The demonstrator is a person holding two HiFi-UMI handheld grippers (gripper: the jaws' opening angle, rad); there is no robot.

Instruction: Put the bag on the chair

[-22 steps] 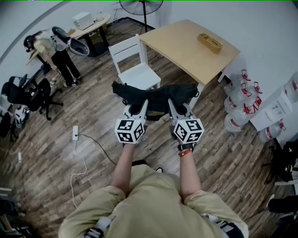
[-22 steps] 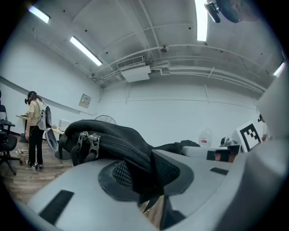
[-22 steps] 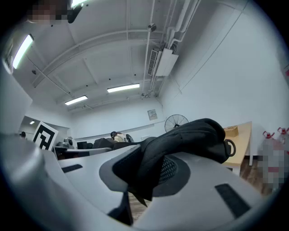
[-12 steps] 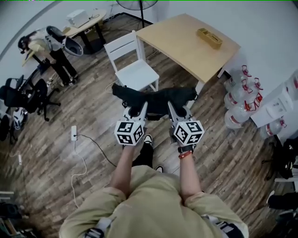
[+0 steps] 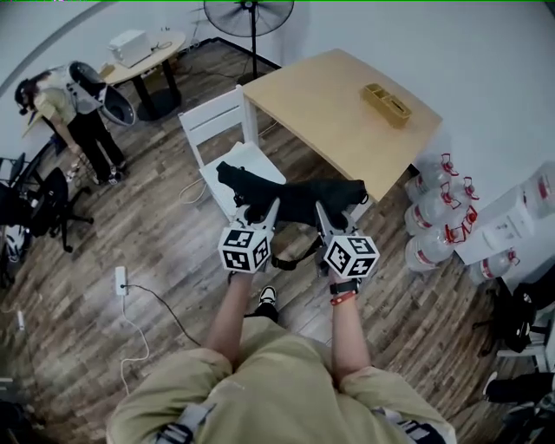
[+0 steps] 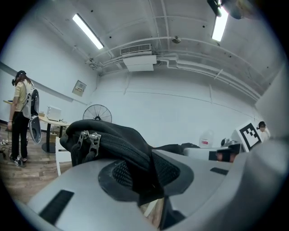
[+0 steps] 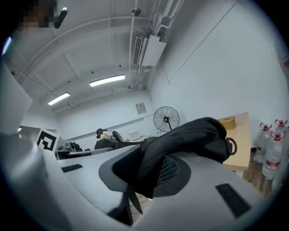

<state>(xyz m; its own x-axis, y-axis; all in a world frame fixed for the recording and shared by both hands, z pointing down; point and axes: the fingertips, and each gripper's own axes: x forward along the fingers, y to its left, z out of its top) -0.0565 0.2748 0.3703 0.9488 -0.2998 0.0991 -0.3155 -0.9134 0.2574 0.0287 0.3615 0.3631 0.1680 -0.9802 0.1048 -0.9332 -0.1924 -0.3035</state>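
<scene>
A black bag (image 5: 295, 196) hangs stretched between my two grippers, above the front edge of the white chair (image 5: 227, 147). My left gripper (image 5: 258, 211) is shut on the bag's left part (image 6: 113, 140), near two metal zipper pulls (image 6: 89, 137). The right gripper (image 5: 325, 213) is shut on the bag's right part (image 7: 180, 144), where a metal ring (image 7: 231, 146) shows. The bag's left end reaches over the chair seat (image 5: 245, 165). A strap loop (image 5: 290, 258) dangles below the bag.
A light wooden table (image 5: 338, 104) with a small wooden tray (image 5: 387, 101) stands right behind the chair. Water bottles (image 5: 434, 225) line the wall at the right. A standing fan (image 5: 247, 17), a person (image 5: 65, 113) by a desk and office chairs (image 5: 35, 195) are at the left.
I have stepped toward the chair with the bag held by both grippers. The bag, earlier short of the seat, now overlaps its front edge.
</scene>
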